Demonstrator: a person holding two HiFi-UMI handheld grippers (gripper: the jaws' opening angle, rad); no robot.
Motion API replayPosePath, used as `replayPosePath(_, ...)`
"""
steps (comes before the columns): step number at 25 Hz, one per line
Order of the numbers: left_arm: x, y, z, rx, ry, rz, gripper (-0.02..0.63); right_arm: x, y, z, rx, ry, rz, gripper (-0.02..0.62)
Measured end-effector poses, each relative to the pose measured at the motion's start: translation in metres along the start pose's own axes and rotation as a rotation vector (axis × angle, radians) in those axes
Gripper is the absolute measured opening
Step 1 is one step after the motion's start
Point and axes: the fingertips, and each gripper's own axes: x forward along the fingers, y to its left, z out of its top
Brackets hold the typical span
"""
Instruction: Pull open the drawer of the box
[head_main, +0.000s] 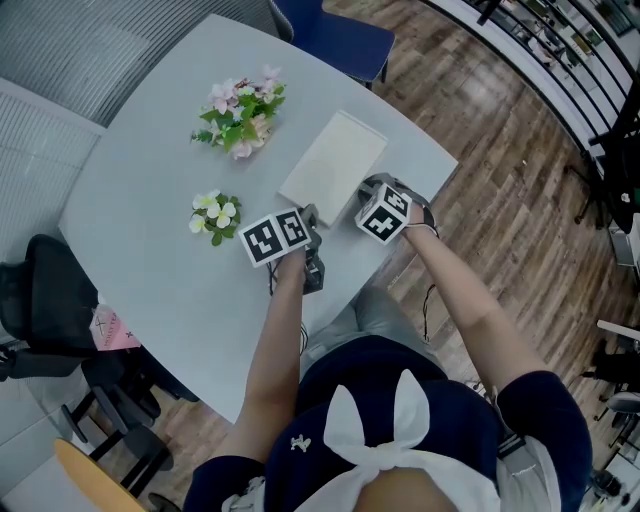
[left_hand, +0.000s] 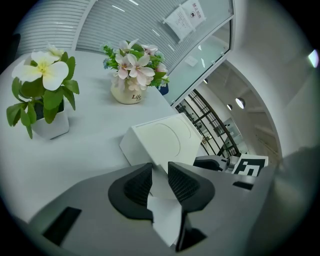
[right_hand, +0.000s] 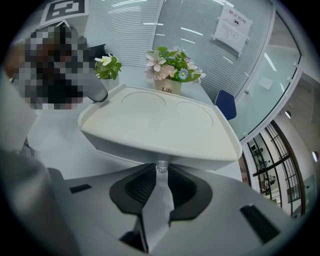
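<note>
The right gripper (right_hand: 160, 171) pinches the clear drawer knob (right_hand: 161, 166) at lower centre — white box (right_hand: 160, 117) stretching away above; the left gripper (left_hand: 160, 174) clamps its corner.

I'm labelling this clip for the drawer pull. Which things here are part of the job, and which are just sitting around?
Job: white box, its clear drawer knob, right gripper on the knob, left gripper on the box's corner.
Lying about: pink flower pot, white flower pot, blue chair.
</note>
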Motion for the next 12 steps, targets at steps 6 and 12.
replayPosePath(6, 0.0004, 0.0002, 0.0006, 0.003, -0.004, 0.0, 0.11, 0.0001, -0.0002, -0.0008, 0.015, 0.001, 0.004, 0.077)
replayPosePath(12, 0.0003, -0.0003, 0.0006, -0.001, -0.003, -0.004, 0.11, 0.0, -0.0001, -0.0024, 0.025, 0.005, -0.002, 0.075)
